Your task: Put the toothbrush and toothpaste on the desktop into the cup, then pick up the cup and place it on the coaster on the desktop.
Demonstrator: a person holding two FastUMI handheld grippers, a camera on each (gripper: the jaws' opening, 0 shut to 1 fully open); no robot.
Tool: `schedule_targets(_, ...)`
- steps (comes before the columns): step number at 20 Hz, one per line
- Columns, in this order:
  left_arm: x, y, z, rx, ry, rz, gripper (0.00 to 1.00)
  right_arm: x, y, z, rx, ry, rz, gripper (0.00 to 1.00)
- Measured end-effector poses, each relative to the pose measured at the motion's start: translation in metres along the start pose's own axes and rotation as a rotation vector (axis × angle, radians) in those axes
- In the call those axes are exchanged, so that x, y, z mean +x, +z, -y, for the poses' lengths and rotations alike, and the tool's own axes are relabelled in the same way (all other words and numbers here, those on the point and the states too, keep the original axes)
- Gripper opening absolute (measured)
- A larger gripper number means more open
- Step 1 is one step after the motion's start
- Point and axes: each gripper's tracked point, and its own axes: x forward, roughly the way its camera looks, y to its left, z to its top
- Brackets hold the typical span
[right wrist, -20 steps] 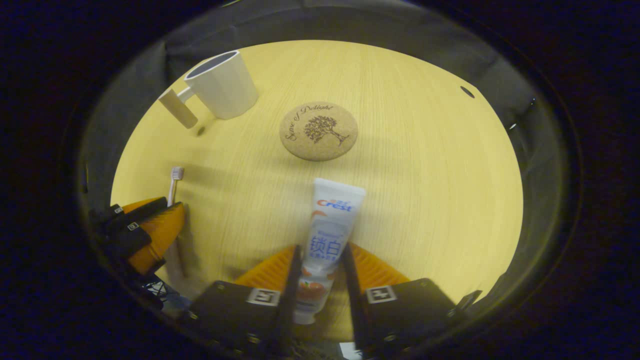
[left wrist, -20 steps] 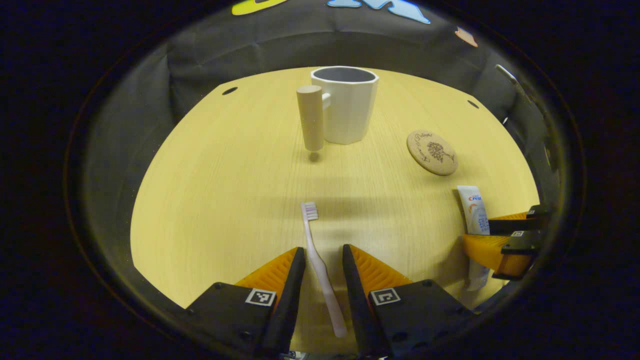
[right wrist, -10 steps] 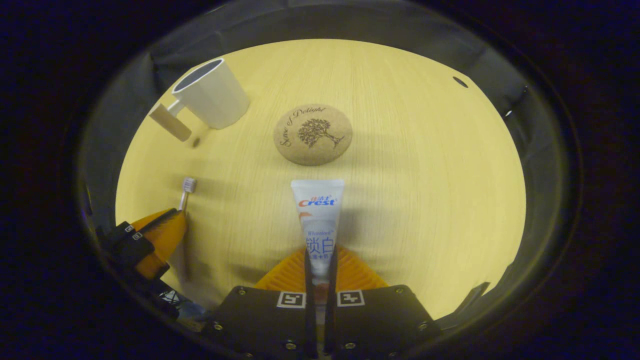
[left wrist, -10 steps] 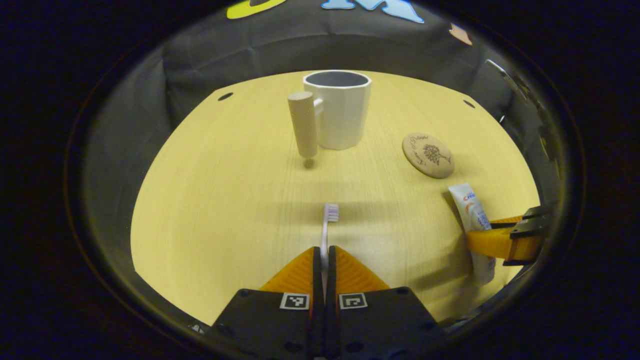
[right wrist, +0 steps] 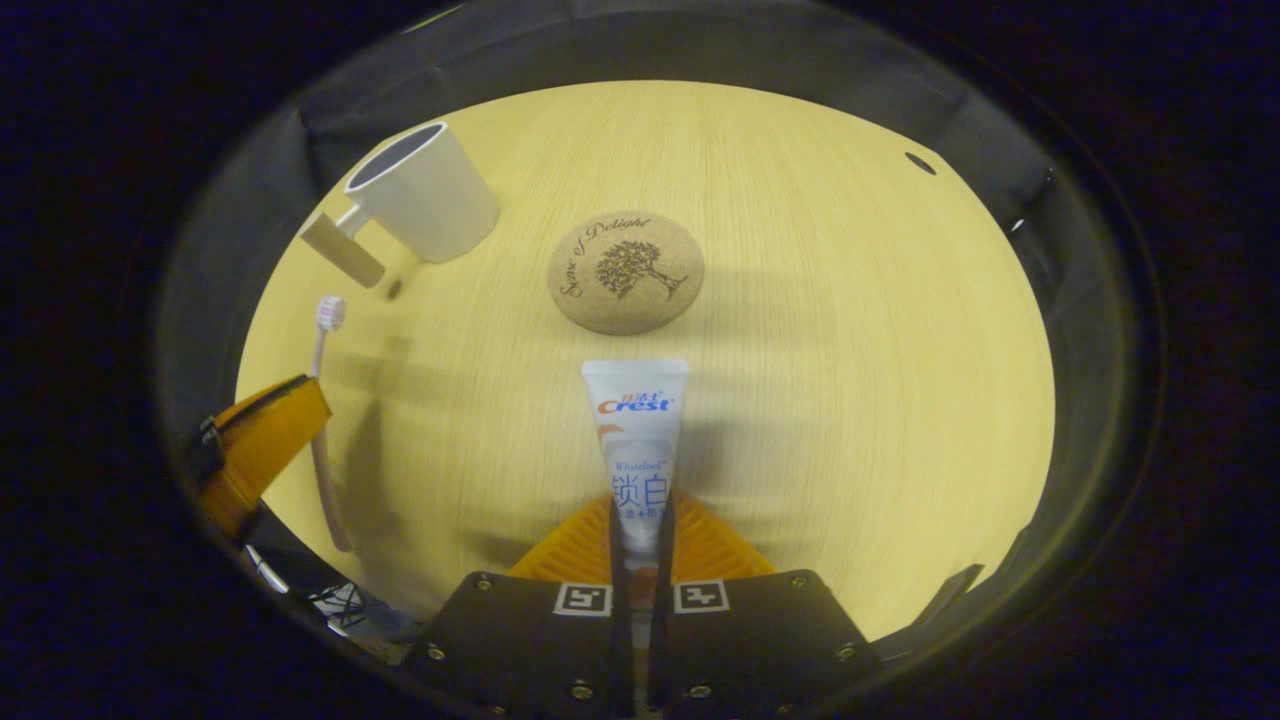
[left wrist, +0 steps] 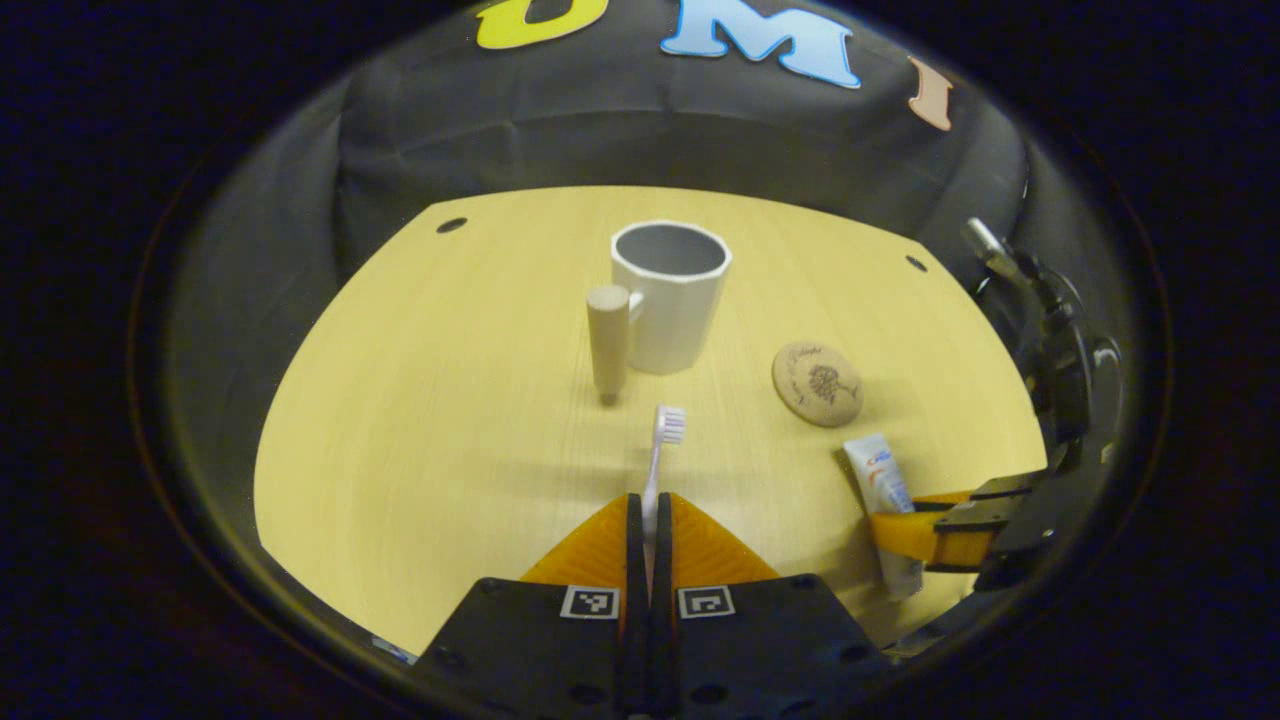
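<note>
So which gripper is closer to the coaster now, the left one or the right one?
Right. The right gripper holds the toothpaste just short of the coaster. The left gripper, shut on the toothbrush, is farther off to one side.

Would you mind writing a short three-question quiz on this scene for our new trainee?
1. True or false: the left tongs are shut on the toothbrush.
2. What do the right tongs grip? A) coaster B) toothpaste C) cup
3. Fill in: the cup stands upright and holds ____ of the two items.

Key:
1. True.
2. B, the toothpaste; the coaster lies bare beyond it.
3. Neither.
</note>
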Motion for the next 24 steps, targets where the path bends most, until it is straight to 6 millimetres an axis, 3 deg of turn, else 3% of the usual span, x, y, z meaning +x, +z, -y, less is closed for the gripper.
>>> schedule_targets(6,-0.037,0.081,0.018,-0.011,-0.060,0.145,0.07,0.000,0.003,-0.001,0.007,0.006,0.011,0.08)
schedule_targets(11,-0.049,0.149,0.027,-0.023,-0.107,0.254,0.07,0.002,0.006,-0.002,0.018,0.013,0.017,0.08)
schedule_targets(19,-0.028,0.256,0.021,0.006,-0.131,0.414,0.07,0.004,0.008,-0.003,0.038,0.031,0.023,0.08)
schedule_targets(24,-0.005,0.296,0.025,0.029,-0.152,0.482,0.07,0.004,0.011,-0.003,0.067,0.043,0.023,0.08)
